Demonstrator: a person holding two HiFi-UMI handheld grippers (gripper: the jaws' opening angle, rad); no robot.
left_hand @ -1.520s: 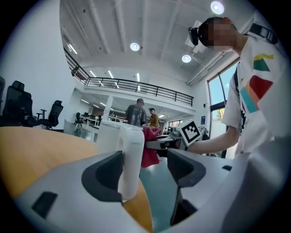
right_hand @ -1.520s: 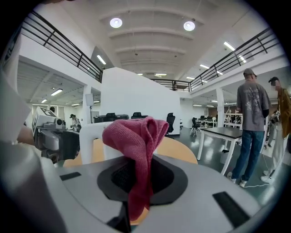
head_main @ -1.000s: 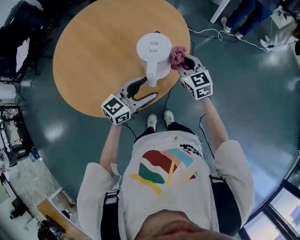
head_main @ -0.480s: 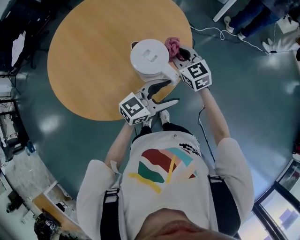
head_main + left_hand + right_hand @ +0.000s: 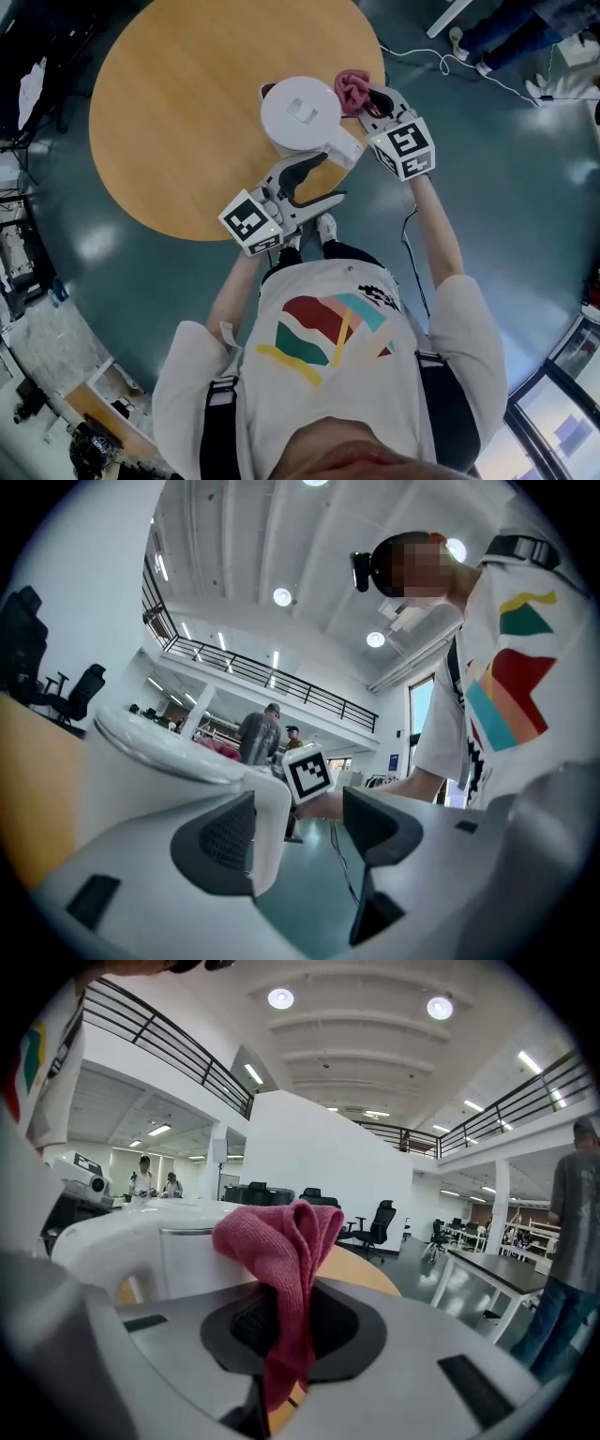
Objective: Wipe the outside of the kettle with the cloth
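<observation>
Left tongs (image 5: 300,829) half open round the handle of the kettle (image 5: 300,112), one pad touching, no clamp. Kettle sits at the counter's (image 5: 187,112) near edge. Right tongs (image 5: 281,1327) pinch the red cloth (image 5: 353,87) against its side. Wiping looks under way, with most of the outside left, I'd say.
</observation>
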